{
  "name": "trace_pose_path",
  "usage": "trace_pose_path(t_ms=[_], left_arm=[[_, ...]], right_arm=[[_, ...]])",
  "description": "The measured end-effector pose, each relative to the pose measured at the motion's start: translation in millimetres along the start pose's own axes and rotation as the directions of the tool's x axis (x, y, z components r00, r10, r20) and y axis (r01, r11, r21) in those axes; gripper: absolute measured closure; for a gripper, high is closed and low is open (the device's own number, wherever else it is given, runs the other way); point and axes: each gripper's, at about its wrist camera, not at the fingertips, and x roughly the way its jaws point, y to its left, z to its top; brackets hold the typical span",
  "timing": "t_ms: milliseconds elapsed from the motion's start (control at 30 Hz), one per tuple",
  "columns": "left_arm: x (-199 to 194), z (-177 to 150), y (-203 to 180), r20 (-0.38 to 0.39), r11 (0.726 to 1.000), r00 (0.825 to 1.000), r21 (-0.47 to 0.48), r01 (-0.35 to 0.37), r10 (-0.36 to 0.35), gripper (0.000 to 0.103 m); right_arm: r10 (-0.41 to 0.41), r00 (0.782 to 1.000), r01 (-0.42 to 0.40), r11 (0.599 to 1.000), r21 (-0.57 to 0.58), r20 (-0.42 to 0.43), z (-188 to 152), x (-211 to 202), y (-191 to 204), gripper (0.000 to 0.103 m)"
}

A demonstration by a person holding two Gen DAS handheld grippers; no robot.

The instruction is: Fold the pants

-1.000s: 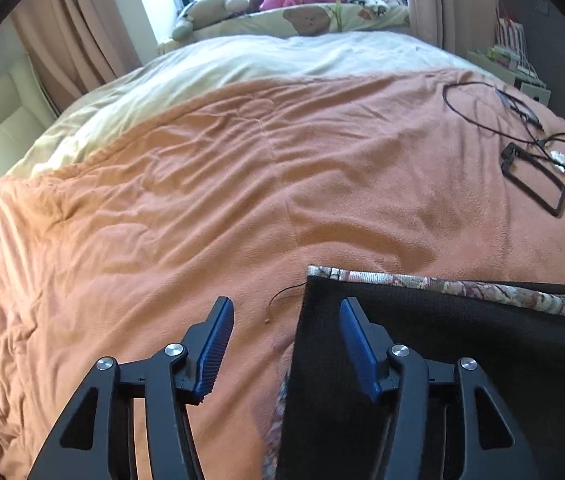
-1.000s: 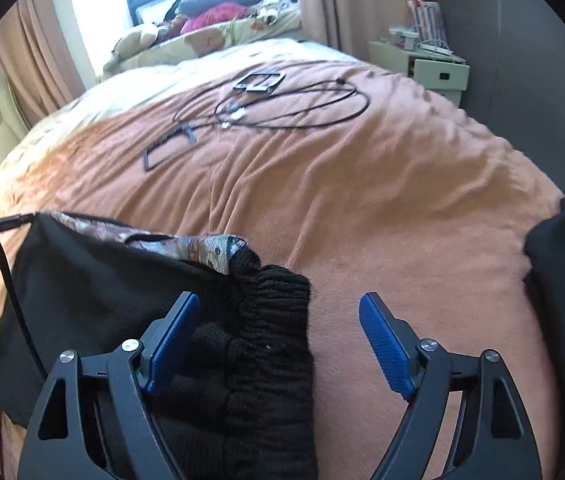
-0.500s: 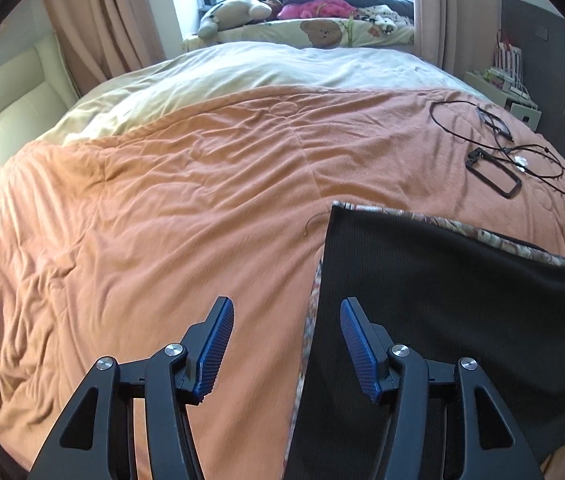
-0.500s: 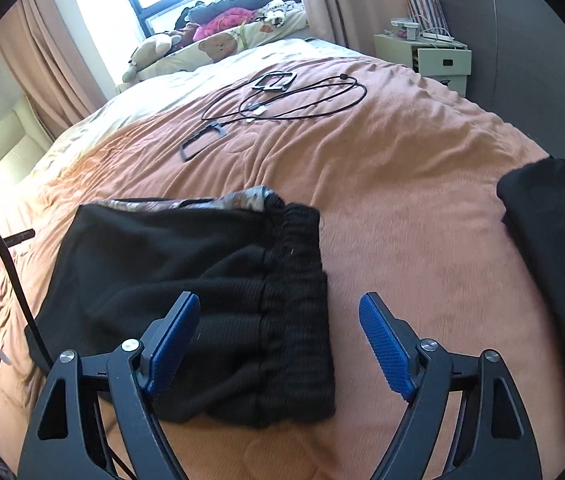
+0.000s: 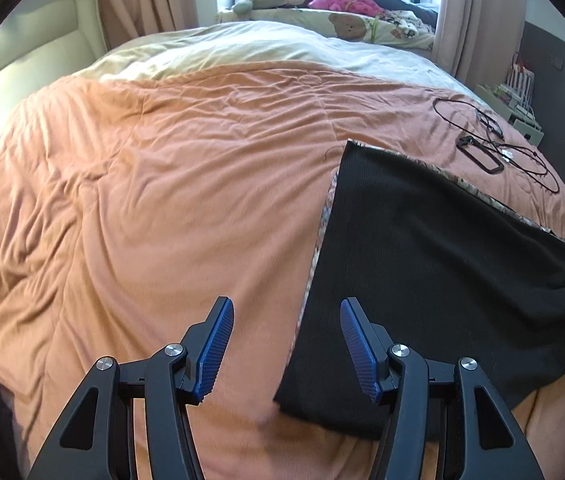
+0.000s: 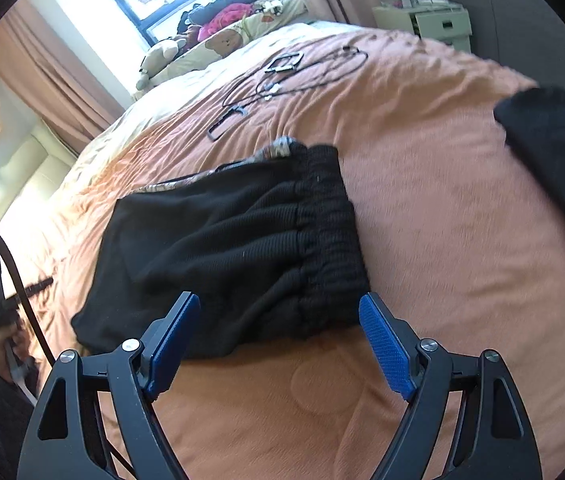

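Note:
The black pants (image 5: 434, 264) lie folded flat on the orange blanket (image 5: 162, 184), a patterned lining showing along their far and left edges. In the right wrist view the pants (image 6: 234, 248) show their ribbed waistband (image 6: 330, 232) on the right side. My left gripper (image 5: 282, 344) is open and empty, raised above the pants' near left edge. My right gripper (image 6: 278, 340) is open and empty, raised above the near edge by the waistband.
Black cables and a black frame (image 5: 494, 148) lie on the blanket beyond the pants, also in the right wrist view (image 6: 282, 76). Another folded black garment (image 6: 554, 148) lies at the right. Pillows and soft toys (image 5: 322, 4) sit by the window. A nightstand (image 6: 426, 20) stands at the far right.
Both grippers have pulled back and up from the pants, staying open. The folded pants lie where they were, now seen whole from farther away.

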Motion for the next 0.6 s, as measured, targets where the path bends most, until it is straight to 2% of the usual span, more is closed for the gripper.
trace_pose_path(t_ms=[233,400,467,600], left_arm=[[-9.5,-34.9,9.9,-0.025,0.992,0.998,-0.113,0.054,-0.057,0.045],[-6.5,-56.1,13.4,-0.052,0.969,0.990,-0.217,0.115,-0.129,0.045],[-3.8,-62.3,13.4,-0.057,0.958,0.986,-0.251,0.136,-0.155,0.045],[4.2,-73.8,14.8,-0.065,0.929,0.977,-0.329,0.172,-0.204,0.045]], right_arm=[[0.106,0.994,-0.101,0.989,0.103,-0.038,-8.0,15.5,-21.2,0.022],[0.148,0.988,-0.140,0.980,0.143,-0.047,-6.6,31.7,-35.1,0.022],[0.159,0.986,-0.149,0.976,0.161,-0.050,-4.4,41.2,-40.9,0.032],[0.152,0.987,-0.139,0.966,0.218,-0.047,3.5,52.5,-61.9,0.043]])
